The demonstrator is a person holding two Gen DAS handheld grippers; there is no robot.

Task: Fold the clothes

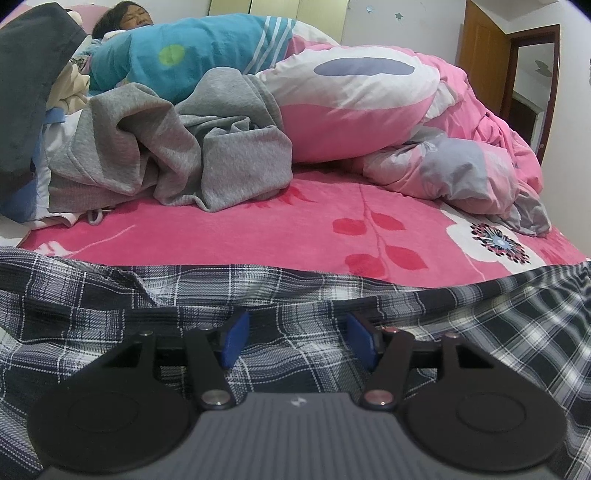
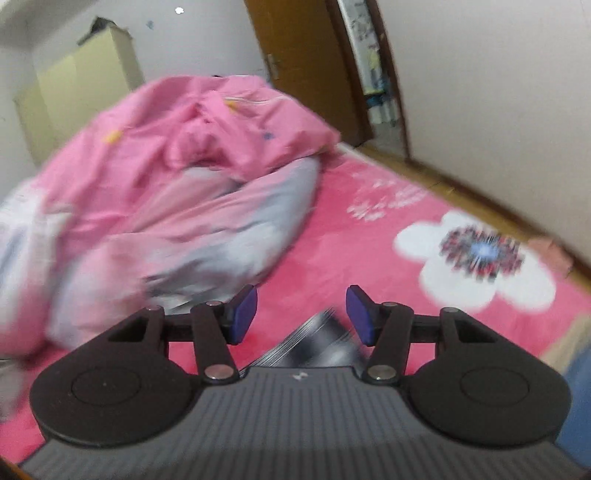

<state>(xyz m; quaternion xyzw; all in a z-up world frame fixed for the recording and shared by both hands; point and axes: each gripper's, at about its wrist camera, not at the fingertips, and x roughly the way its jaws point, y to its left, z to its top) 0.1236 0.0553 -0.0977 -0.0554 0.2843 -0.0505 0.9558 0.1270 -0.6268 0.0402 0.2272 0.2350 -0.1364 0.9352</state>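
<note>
Bedroom, white walls (image 2: 480,92), brown door (image 2: 295,62) at the back, pale wardrobe (image 2: 81,85) at the far wall. Bed (image 1: 258,236) under a pink floral blanket with a large white flower print (image 2: 476,258).

Plaid shirt (image 1: 295,295): dark checks on white, spread along the near edge of the bed, wrinkled, directly under and in front of the left tongs. One blurred corner of the same plaid also visible in the right wrist view, low between the right fingers.

Left tongs (image 1: 297,341): blue pads (image 1: 234,341) standing about half apart, low over the shirt, cloth showing through the gap. Pads not pressing on anything; whether the tips brush the fabric cannot be told.

Right tongs (image 2: 301,314): blue pads parted to roughly the same half width, nothing gripped between them, raised above the blanket. View heavily motion-blurred.

Grey garment (image 1: 177,147): crumpled in a heap farther up the bed, well apart from the shirt.

Pink and white duvet (image 1: 388,122): bunched beside the grey garment, towards the right.

Person (image 1: 125,18): lying at the far end under a blue cover (image 1: 192,48).

Dark cloth (image 1: 33,74): hanging at the left edge of the left wrist view.
</note>
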